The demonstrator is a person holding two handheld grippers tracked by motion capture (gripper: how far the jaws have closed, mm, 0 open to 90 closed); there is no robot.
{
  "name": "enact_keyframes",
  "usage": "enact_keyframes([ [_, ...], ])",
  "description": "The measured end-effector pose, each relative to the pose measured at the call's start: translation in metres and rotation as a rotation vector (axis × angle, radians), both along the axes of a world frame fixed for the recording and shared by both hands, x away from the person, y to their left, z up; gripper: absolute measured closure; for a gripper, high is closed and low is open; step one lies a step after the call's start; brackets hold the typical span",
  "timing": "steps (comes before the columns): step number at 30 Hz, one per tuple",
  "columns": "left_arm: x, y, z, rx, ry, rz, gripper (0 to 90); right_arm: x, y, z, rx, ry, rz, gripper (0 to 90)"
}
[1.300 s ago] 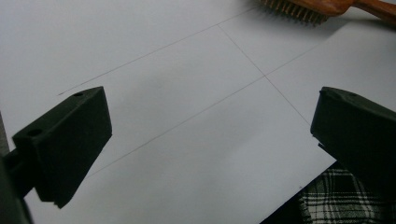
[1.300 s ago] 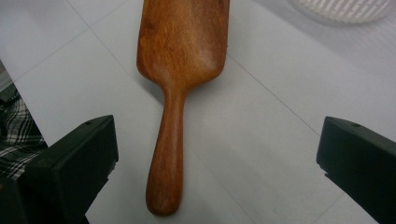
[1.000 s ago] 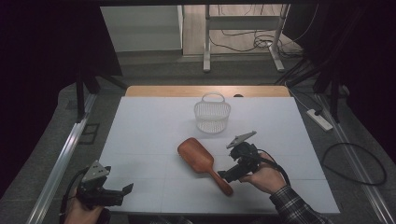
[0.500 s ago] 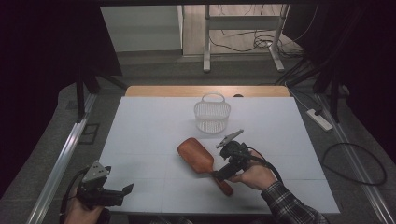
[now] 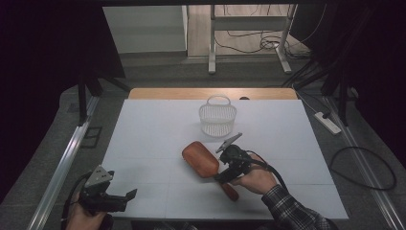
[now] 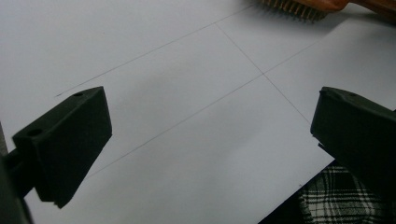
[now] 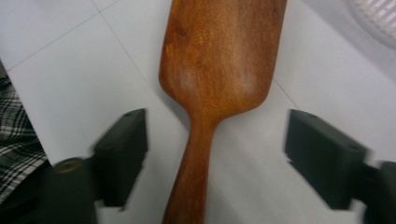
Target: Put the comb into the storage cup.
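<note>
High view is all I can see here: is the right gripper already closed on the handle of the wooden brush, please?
Observer: No. In the right gripper view, the right gripper is open, with one jaw on each side of the handle of the wooden brush, and neither jaw touches it.
Operator: Do the bristles face up or down?
Observer: Down. The left gripper view shows the bristles under the wooden back, towards the table.
Operator: And the left gripper?
Observer: The left gripper is open above the table and holds nothing.

table: white, gridded | on it: wooden hairbrush, white basket
</note>
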State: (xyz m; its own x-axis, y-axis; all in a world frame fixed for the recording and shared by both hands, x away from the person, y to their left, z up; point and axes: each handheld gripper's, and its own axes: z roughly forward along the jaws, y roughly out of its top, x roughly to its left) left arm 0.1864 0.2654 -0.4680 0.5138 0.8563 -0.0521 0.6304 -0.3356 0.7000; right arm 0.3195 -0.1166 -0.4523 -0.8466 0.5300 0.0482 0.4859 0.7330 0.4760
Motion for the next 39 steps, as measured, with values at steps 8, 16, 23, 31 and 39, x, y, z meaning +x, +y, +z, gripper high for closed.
enact_keyframes([
  [8, 0.000, -0.001, 0.000, 0.004, -0.001, -0.003, 0.0, 0.003, 0.002, -0.003, -0.021, 0.058, 0.063, 73.2],
  [16, 0.000, -0.001, 0.000, 0.005, 0.001, -0.005, 0.0, 0.003, 0.003, -0.004, -0.016, 0.048, 0.085, 89.1],
  [23, 0.000, -0.001, 0.000, 0.005, 0.001, -0.006, 0.0, 0.000, 0.007, -0.007, -0.029, 0.032, 0.102, 89.0],
  [31, 0.000, -0.001, 0.000, 0.006, -0.001, -0.008, 0.0, -0.003, 0.011, -0.016, -0.030, 0.047, 0.112, 89.0],
  [39, 0.000, -0.001, 0.000, 0.008, -0.002, -0.011, 0.0, -0.008, 0.015, -0.030, -0.045, 0.081, 0.132, 89.0],
])
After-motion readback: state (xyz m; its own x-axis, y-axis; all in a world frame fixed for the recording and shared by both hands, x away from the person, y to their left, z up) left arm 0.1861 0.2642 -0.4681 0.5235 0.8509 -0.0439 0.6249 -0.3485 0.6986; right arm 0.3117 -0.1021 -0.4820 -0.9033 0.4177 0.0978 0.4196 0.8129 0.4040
